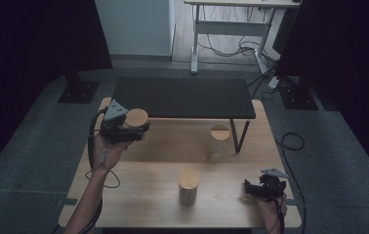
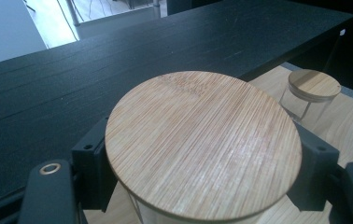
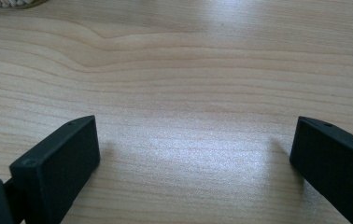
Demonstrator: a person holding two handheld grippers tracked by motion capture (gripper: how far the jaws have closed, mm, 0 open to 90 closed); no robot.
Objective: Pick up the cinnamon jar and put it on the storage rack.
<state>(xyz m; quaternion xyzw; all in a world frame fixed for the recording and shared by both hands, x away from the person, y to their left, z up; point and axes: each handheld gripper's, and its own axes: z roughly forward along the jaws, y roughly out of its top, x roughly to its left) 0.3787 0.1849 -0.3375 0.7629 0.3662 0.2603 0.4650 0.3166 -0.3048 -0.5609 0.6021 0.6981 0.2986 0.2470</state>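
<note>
A glass jar with a round bamboo lid point(image 1: 136, 117) point(image 2: 202, 144) is held up in the air by the left end of the low black shelf point(image 1: 182, 96) point(image 2: 72, 84). My left gripper point(image 1: 134, 128) is shut on this jar just below the lid, and its black fingers point(image 2: 90, 163) press on both sides. At the table's front right corner my right gripper point(image 1: 249, 188) point(image 3: 193, 158) lies low over the wooden table point(image 1: 143, 195) point(image 3: 188, 70). It is open, with bare wood between its jaws.
A second lidded glass jar point(image 1: 219, 143) point(image 2: 312, 91) with pale contents stands beside the shelf's right leg. A third lidded jar point(image 1: 188, 186) stands near the front middle of the table. Dark stands, a white desk and cables lie beyond the table.
</note>
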